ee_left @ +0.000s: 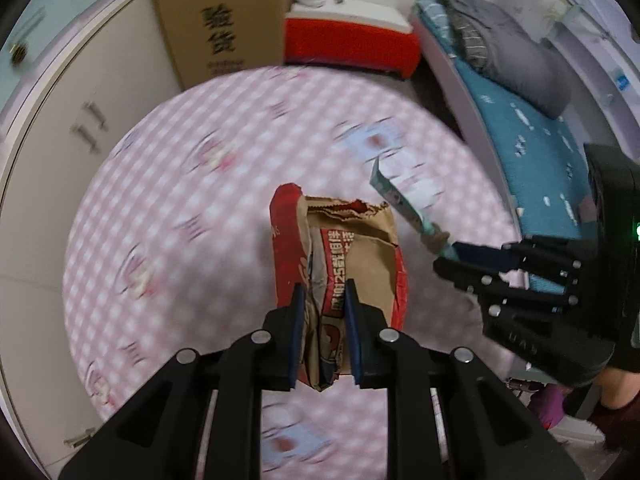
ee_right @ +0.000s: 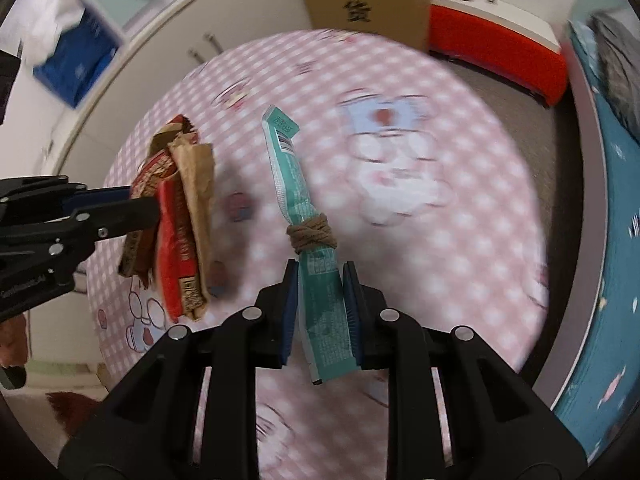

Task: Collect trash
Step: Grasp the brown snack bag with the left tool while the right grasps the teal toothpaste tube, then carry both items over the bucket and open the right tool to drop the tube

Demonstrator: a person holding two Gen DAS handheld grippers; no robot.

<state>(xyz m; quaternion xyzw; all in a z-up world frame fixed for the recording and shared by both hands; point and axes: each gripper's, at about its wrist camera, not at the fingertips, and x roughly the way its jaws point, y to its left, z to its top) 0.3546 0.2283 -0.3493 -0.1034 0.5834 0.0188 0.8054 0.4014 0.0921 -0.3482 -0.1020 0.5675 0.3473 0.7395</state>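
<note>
My left gripper [ee_left: 323,294] is shut on a crumpled brown and red paper bag [ee_left: 344,248], held clear above the round table with the pink checked cloth [ee_left: 180,200]. The same paper bag [ee_right: 180,216] hangs at the left of the right wrist view, with the left gripper [ee_right: 148,208] clamped on its side. My right gripper [ee_right: 320,276] is shut on a long teal wrapper [ee_right: 296,184] tied round the middle with brown twine [ee_right: 312,232]. In the left wrist view the teal wrapper [ee_left: 400,200] and the right gripper [ee_left: 444,254] sit to the right of the bag.
A tall cardboard box [ee_left: 220,20] and a red and white cooler [ee_left: 352,40] stand beyond the table. White cabinet doors [ee_left: 80,112] run along the left. A bed with a teal sheet [ee_left: 532,148] and a grey blanket [ee_left: 500,40] lies on the right.
</note>
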